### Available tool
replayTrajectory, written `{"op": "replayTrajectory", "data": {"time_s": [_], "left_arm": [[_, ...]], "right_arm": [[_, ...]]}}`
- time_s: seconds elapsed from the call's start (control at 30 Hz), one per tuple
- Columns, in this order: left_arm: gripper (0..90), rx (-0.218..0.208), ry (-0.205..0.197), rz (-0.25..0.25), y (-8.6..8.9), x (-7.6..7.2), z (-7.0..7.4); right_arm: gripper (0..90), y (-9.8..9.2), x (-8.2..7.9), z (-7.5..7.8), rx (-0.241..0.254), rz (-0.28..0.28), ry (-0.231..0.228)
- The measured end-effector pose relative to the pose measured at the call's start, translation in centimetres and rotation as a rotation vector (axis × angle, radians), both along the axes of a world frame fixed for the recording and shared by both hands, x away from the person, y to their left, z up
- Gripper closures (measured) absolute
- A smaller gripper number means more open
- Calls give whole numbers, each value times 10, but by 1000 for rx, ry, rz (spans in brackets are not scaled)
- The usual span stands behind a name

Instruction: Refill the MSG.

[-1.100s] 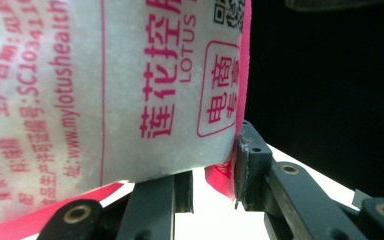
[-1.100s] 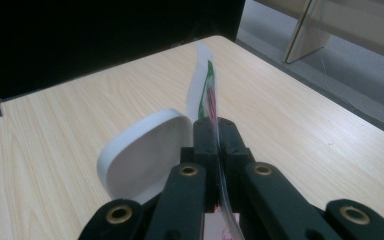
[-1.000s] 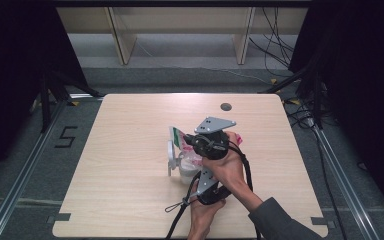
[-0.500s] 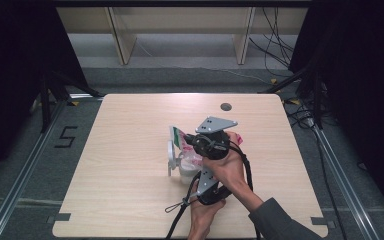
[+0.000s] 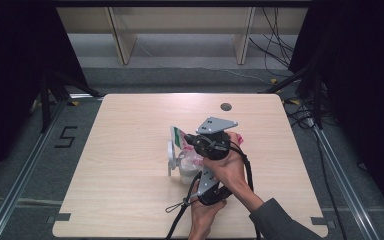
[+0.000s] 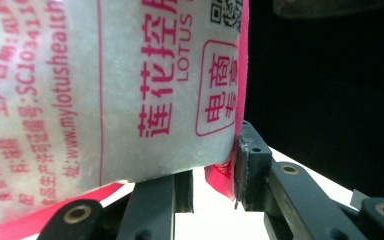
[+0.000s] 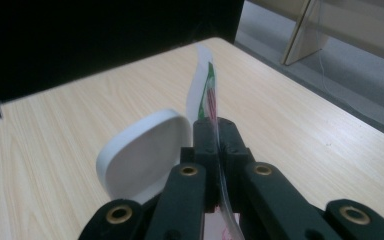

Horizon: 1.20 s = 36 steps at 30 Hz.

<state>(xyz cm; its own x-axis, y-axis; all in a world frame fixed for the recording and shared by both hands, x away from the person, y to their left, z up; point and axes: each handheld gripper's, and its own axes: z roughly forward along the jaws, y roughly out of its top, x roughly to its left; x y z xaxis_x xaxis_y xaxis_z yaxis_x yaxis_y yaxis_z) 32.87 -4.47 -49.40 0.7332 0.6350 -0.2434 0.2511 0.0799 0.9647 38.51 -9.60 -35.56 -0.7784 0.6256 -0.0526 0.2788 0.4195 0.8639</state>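
1. A soft plastic bag (image 6: 105, 90), white with pink edges and pink Chinese print plus the word "LOTUS", holds fine white grains. In the high view it (image 5: 192, 159) sits near the middle of the table.
2. Its thin top edge (image 7: 207, 95), white with green and red print, stands upright.
3. A white container (image 5: 185, 172) with a round hinged lid (image 7: 147, 152), tipped open, stands just beside the bag.
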Motion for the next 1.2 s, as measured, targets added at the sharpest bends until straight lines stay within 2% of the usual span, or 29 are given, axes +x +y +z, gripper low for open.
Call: {"op": "replayTrajectory", "data": {"time_s": [0.03, 0.07, 0.1, 0.13, 0.17, 0.2, 0.27, 0.33, 0.43, 0.5, 0.57, 0.6, 0.63, 0.7, 0.73, 0.77, 0.8, 0.83, 0.87, 0.9, 0.93, 0.97, 1.03, 1.13, 1.17, 1.2], "left_arm": [[726, 1, 1, 1, 0, 0, 0], [727, -67, 10, 7, -4, -2, 1], [727, -50, 8, 2, -3, -1, 1], [726, 13, 6, 3, 1, -1, 1], [726, 2, 2, 4, 0, 0, 0], [726, 3, 2, -1, 0, 0, 0], [727, -4, -1, 0, 0, 0, 1], [727, 13, 10, 5, 1, -1, 2], [726, 2, 0, -3, 1, 0, 1], [726, 13, 5, 10, 2, -1, 2], [726, 0, 1, -5, 2, 0, 1], [726, 1, 0, -3, 1, 0, 1], [726, 0, -1, -2, 1, 0, 1], [727, 8, 5, 8, 2, -1, 2], [727, 12, 4, 8, 2, -1, 2], [727, 9, 6, 6, 2, -1, 2], [727, 78, -2, 7, 6, 0, 2], [726, 81, -3, 9, 6, 0, 2], [726, 80, -3, 8, 6, 0, 2], [726, 17, 7, 9, 2, -1, 2], [726, 4, -1, 7, 1, -1, 2], [727, 0, -3, 1, 1, -1, 2], [726, 3, -2, 3, 1, -1, 1], [727, 4, -3, -2, 1, 0, 1], [726, -36, 3, -1, -2, -1, 1], [726, 12, -3, -4, 1, 0, 1]], "right_arm": [[898, -1, 1, 0, 1, 1, -9], [899, -2, 1, 1, 10, 1, -3], [899, -2, 2, 1, 16, 11, -14], [898, -2, 2, 1, 14, 12, -20], [898, -2, 2, 0, -1, 16, -4], [898, -1, 2, -1, -2, 11, -11], [898, -1, 1, 1, 10, 8, 8], [898, -2, 2, 2, 12, 19, -1], [898, -1, 2, -1, -4, 13, 0], [899, -1, 2, 1, 9, 17, 4], [898, -1, 2, 1, 7, 19, 1], [898, 0, 1, 0, 6, 6, 17], [898, 1, 2, -1, 8, 4, 7], [898, 0, 1, 1, 8, 3, 17], [898, -1, 2, 1, 7, 15, -5], [898, -1, 0, 2, 11, 5, 2], [898, -1, 1, 1, 8, 7, 0], [898, 0, 1, 1, 1, 7, -7], [898, -1, 1, 1, 0, 3, -2], [898, -1, 1, 1, 3, 4, 3], [898, -1, 1, 2, 7, 4, 1], [899, -1, 2, 1, 15, 10, -20], [899, -1, 1, 1, 4, 14, -4], [899, -2, 2, 1, 11, 10, -8], [899, -2, 2, 1, 12, 8, -14], [898, -2, 2, 1, 12, 9, -14]]}}
